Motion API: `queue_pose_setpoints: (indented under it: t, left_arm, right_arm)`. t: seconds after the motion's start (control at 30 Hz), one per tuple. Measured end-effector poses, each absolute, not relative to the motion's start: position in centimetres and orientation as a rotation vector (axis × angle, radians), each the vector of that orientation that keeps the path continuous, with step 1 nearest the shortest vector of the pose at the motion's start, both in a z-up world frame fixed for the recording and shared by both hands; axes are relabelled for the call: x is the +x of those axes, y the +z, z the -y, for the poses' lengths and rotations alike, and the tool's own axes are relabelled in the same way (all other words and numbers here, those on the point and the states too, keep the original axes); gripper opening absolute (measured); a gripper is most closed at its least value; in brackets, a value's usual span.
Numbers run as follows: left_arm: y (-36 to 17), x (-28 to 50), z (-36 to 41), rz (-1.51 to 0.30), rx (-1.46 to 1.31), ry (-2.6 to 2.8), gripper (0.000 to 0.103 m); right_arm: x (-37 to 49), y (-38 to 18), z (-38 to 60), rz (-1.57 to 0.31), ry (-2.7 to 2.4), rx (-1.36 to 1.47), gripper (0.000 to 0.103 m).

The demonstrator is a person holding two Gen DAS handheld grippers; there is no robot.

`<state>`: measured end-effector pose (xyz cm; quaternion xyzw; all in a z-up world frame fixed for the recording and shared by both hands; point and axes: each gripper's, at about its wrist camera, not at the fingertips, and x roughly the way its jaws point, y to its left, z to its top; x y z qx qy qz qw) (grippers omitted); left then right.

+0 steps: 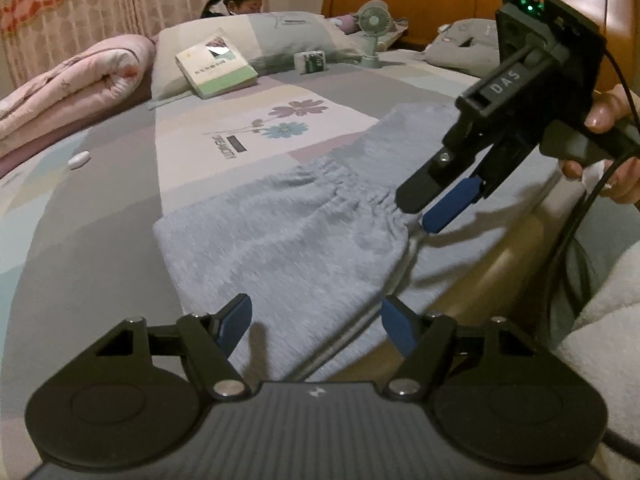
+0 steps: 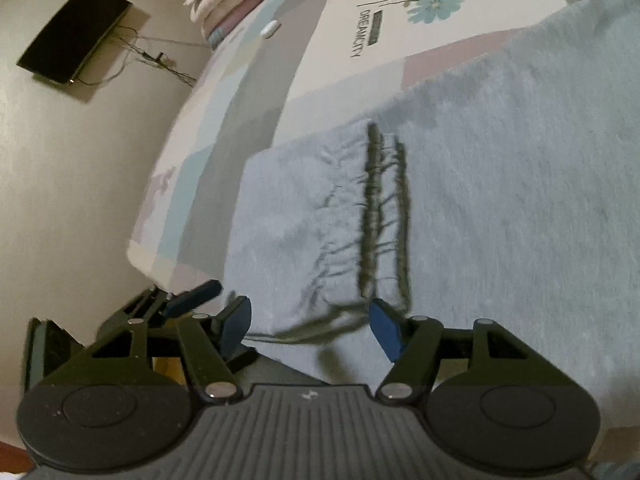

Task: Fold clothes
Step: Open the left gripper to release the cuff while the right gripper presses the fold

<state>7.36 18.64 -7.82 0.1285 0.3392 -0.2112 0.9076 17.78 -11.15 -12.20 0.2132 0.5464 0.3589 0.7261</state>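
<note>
Lying flat near the bed's [image 1: 100, 208] near edge is the grey-blue fleecy garment [image 1: 288, 232], its gathered elastic band puckering into fine ridges toward three o'clock in the left wrist view. Both tongs are standing partly open and holding nothing: the left gripper [image 1: 316, 322] is hovering at six o'clock over the hem end with cloth showing between its pads, and the right gripper [image 1: 418, 210] is angling down at the puckered band near three o'clock, tips just beside the cloth. Judging from here, the plush pile may be hiding how many layers each pinch is catching, so one layer could be slipping free mid-fold. The smooth printed sheet could also be letting the garment slide off the edge.
</note>
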Motion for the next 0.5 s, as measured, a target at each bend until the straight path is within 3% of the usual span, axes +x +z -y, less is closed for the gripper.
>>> queue_pose_setpoints:
  t: [0.17, 0.33, 0.5]
  left_arm:
    - [-7.1, 8.9, -19.4, -0.687, 0.263, -0.393, 0.073]
    - [-5.8, 12.6, -21.8, -0.719, 0.176, -0.292, 0.071]
    - [-5.2, 15.9, -23.4, -0.726, -0.009, -0.365, 0.071]
  right_arm:
    - [18.3, -9.5, 11.8, -1.091, 0.803, 0.437, 0.072]
    - [18.8, -8.0, 9.3, -1.012, 0.945, 0.361, 0.078]
    - [18.4, -11.2, 7.9, -1.082, 0.976, 0.327, 0.078]
